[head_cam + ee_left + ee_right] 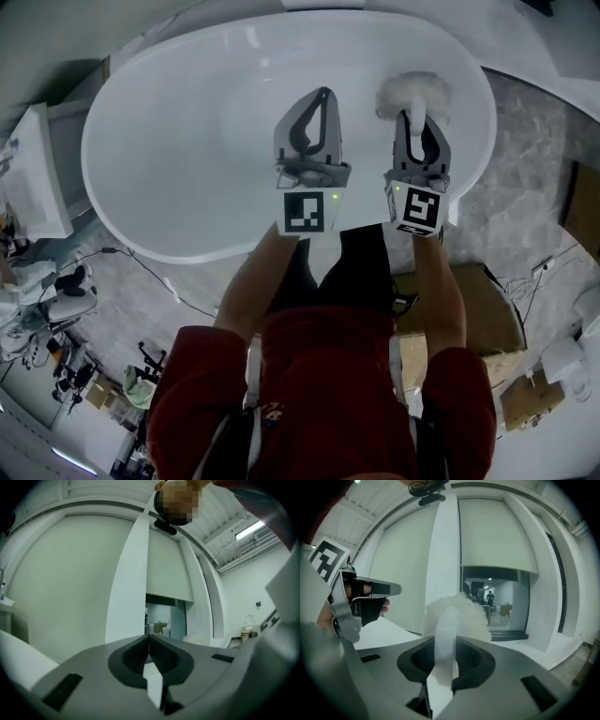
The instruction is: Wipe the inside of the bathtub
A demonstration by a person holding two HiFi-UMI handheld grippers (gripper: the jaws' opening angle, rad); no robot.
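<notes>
Markers of black and white squares show on the cube of each gripper: one (309,212) on the left cube, one (418,210) on the right.

The bathtub (178,150) is white, oval and glossy, with a smooth rounded rim. It stands just in front of the person (319,403), who wears a red top, and both grippers are held over its near right part.

The left hand-held gripper (324,92) has its jaws closed together, tip against tip, with nothing between them. The right hand-held gripper (413,114) has its jaws pressed on the white band (446,639) of a fluffy white duster (433,91). The fluffy part sticks out past the jaw tips, over the inner right side of the tub. It seems to be at the tub's surface, but I cannot tell if it really touches.

The bathtub stands on a floor (530,169) of grey stone with pale veins. Brown cardboard boxes (487,309) lie to the right of the person, and thin cables (141,267) run over the floor to the left. Around it is a large room with pale walls, a white pillar (126,583) and a strip light (251,527) on a ribbed ceiling.
</notes>
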